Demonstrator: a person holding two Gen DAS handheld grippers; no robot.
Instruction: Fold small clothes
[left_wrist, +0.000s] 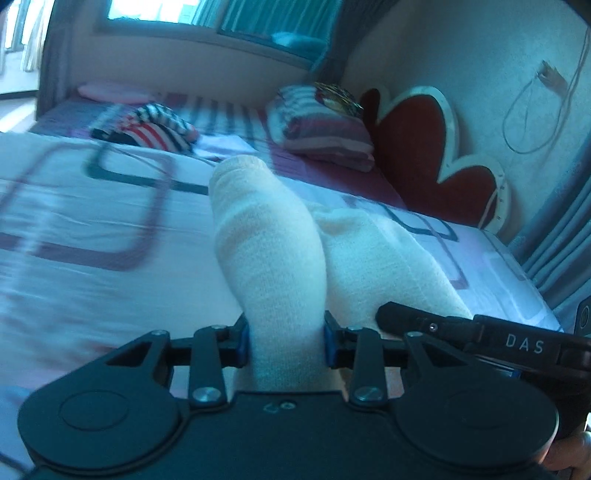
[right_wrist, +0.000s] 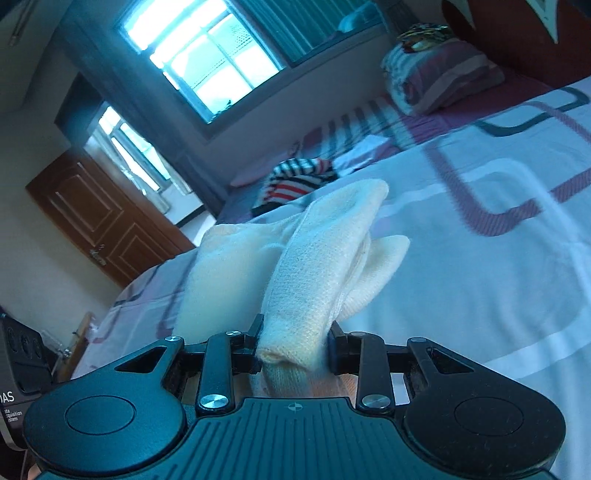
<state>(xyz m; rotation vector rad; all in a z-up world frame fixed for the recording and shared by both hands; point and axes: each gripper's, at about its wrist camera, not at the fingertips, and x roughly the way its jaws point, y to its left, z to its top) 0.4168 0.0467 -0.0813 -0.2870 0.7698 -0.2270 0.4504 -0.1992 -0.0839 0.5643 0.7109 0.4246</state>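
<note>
Sock (left_wrist: 269, 258), white knit, is clamped in both the left gripper (left_wrist: 286, 345) and the right gripper (right_wrist: 295, 345) and held off the bed (left_wrist: 110, 229). Step in hand, by my reading: carrying one end over for the fold. Next move calls for laying that end flat on the other before either grip lets go.

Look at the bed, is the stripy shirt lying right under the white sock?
No, the stripy shirt lies far back on the bed, while the white sock is up in the jaws.
</note>
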